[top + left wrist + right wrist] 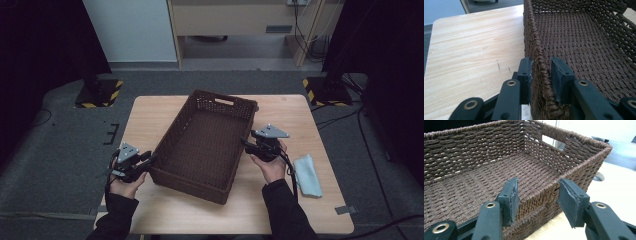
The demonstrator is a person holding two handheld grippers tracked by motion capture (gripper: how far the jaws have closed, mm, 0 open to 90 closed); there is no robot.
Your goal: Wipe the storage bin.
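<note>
High view: a brown woven basket (202,145) lies at a slant in the middle of the wooden worktop (150,117), its handle end toward the far edge and its near end toward the edge where I stand. My left claw (148,161) meets the basket's left long wall close to its near left corner; my right claw (246,143) meets the right long wall about halfway along. A folded pale blue cloth (307,175) lies near the worktop's right edge, just beside my right hand (270,167) and apart from the basket.

Left gripper view: my left claw (541,72) straddles the braided rim of the basket (584,47), one jaw outside the wall and one inside. The outer pad (525,75) lies close against the weave, while a narrow gap shows between the rim and the inner pad (559,80). I read this claw as released, the wall standing between its jaws without being pinched.

Right gripper view: my right claw (539,200) likewise straddles the rim of the basket (474,170), one jaw inside and one outside. Both pads stand clear of the wall, so this claw is released. The handle cut-out shows in the end wall beyond.
</note>
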